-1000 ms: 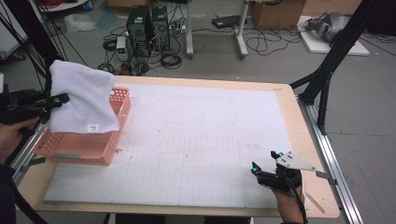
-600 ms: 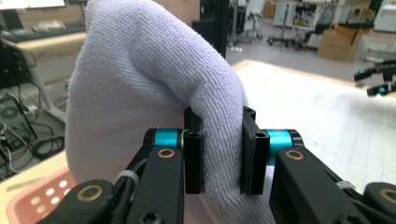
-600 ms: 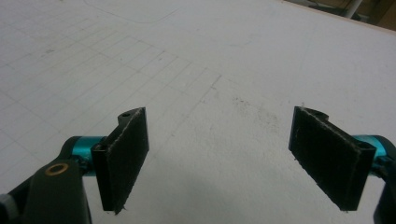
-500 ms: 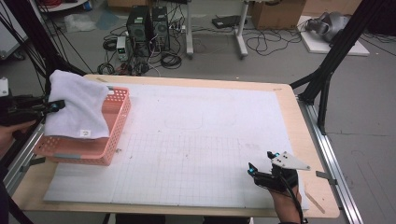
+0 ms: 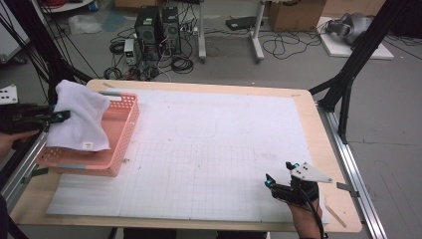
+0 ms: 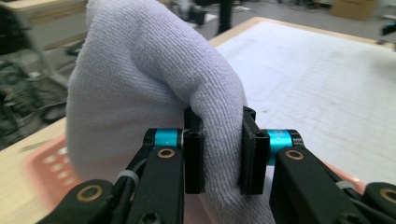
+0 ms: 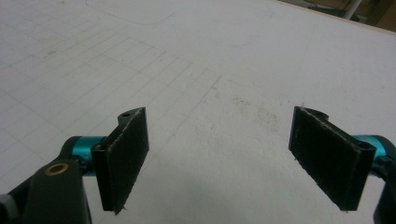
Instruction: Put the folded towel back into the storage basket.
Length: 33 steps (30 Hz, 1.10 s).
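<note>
White terry towel [image 5: 79, 117] hangs over the pink basket [image 5: 122, 129] at table's far-left edge, pinched by the left gripper [image 6: 220, 151]. Right gripper [image 5: 279, 175], jaws wide apart w/ nothing between, rests near-right on the white mat [image 5: 209, 149].

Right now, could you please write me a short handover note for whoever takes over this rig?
Left gripper: shut on the white towel, holding it over the pink basket at the table's left edge.
Right gripper: open, nothing between the jaws, low over the white mat near the front right.
Done: towel gripped and brought over the basket.
Left: probably lower the towel in and let go.
</note>
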Each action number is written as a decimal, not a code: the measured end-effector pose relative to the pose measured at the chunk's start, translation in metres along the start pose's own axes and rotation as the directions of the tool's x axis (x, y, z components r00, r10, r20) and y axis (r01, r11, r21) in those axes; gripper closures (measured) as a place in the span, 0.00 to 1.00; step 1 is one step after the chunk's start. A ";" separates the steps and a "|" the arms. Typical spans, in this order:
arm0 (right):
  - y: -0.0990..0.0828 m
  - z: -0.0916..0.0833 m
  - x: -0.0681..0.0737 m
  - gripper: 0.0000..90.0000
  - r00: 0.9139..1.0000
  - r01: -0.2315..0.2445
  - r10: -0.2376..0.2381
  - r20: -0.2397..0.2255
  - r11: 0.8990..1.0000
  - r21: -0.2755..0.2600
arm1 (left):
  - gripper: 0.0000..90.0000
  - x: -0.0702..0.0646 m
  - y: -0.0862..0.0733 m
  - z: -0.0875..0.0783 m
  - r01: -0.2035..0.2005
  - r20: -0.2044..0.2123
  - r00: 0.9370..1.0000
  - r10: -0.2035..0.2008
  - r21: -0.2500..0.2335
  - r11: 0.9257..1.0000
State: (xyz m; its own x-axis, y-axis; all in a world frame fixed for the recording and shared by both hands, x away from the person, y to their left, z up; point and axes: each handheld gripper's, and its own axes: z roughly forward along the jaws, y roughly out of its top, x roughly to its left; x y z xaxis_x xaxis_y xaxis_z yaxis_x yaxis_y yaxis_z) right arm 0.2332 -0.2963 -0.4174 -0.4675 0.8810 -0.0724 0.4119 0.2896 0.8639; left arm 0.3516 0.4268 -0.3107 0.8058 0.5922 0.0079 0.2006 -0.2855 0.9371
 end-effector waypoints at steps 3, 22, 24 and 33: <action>0.000 0.001 0.001 0.21 1.000 0.006 -0.006 -0.002 1.000 0.001 | 0.83 -0.003 0.000 0.016 0.014 0.084 0.996 -0.010 -0.046 0.999; 0.000 0.002 0.003 0.21 1.000 0.006 -0.006 -0.007 1.000 0.008 | 0.82 0.013 -0.024 0.043 0.121 0.020 0.992 -0.121 -0.003 0.993; 0.000 0.001 0.003 0.21 1.000 0.010 -0.010 -0.004 1.000 0.006 | 0.82 0.014 -0.025 0.044 0.138 -0.002 0.990 -0.138 0.020 0.990; 0.001 -0.001 0.002 0.21 1.000 0.004 -0.004 0.000 1.000 -0.001 | 0.81 0.016 -0.041 0.056 0.263 -0.132 0.961 -0.244 0.150 0.953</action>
State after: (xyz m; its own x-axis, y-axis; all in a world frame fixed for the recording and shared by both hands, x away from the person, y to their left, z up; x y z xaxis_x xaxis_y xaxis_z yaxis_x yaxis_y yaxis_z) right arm 0.2314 -0.2947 -0.4160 -0.4688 0.8800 -0.0763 0.4093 0.2930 0.8641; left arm 0.3875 0.4058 -0.3687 0.6520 0.7378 -0.1751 0.4866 -0.2300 0.8428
